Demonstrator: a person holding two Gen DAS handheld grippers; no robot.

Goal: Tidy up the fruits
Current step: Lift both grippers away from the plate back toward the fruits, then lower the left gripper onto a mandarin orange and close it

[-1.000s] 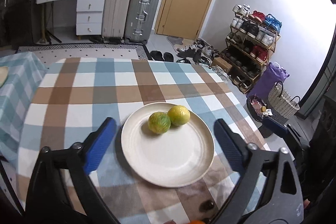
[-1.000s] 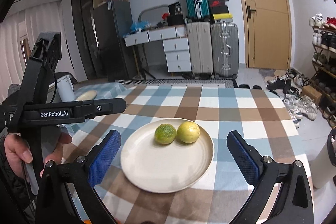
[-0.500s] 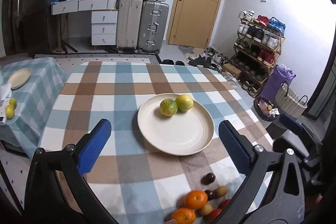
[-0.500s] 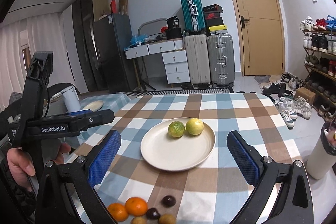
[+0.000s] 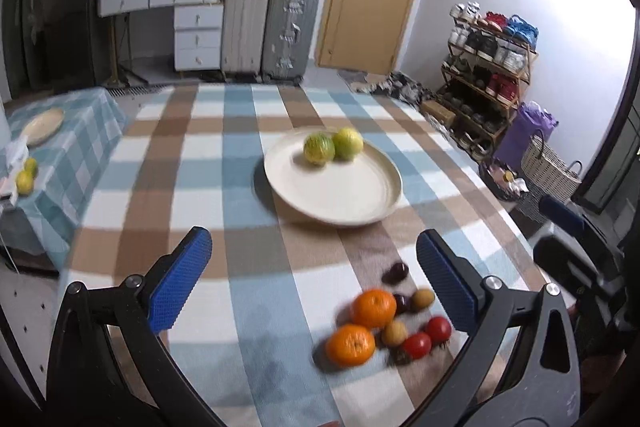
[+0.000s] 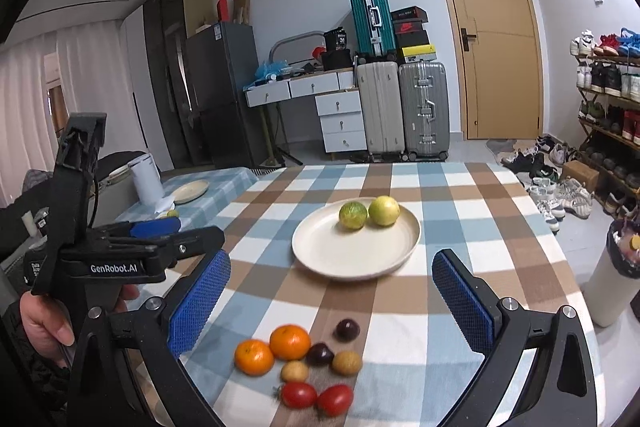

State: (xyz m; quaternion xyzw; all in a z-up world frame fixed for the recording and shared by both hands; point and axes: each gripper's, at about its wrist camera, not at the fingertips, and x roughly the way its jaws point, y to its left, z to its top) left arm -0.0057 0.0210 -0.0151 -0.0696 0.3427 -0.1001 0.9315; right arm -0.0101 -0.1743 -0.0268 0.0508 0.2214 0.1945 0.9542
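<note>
Both cameras have drawn back from the round cream plate [image 6: 356, 247], so a loose heap of fruit at the near edge of the checked-cloth desk [image 6: 452, 187] now shows in full. On the plate a green-mottled citrus [image 6: 353, 215] and a yellow citrus [image 6: 384, 211] sit touching at the far side, leaving most of the dish bare, likely for the rest. Two small oranges [image 6: 272, 349], two red tomatoes [image 6: 316, 397], tan round fruits [image 6: 346, 362] and dark plum-like ones [image 6: 347, 329] lie clustered together, unsorted. The left gripper [image 5: 314, 281] and the right gripper [image 6: 330, 301] hang above the desk, jaws spread wide and empty, seemingly poised to choose the next piece.
</note>
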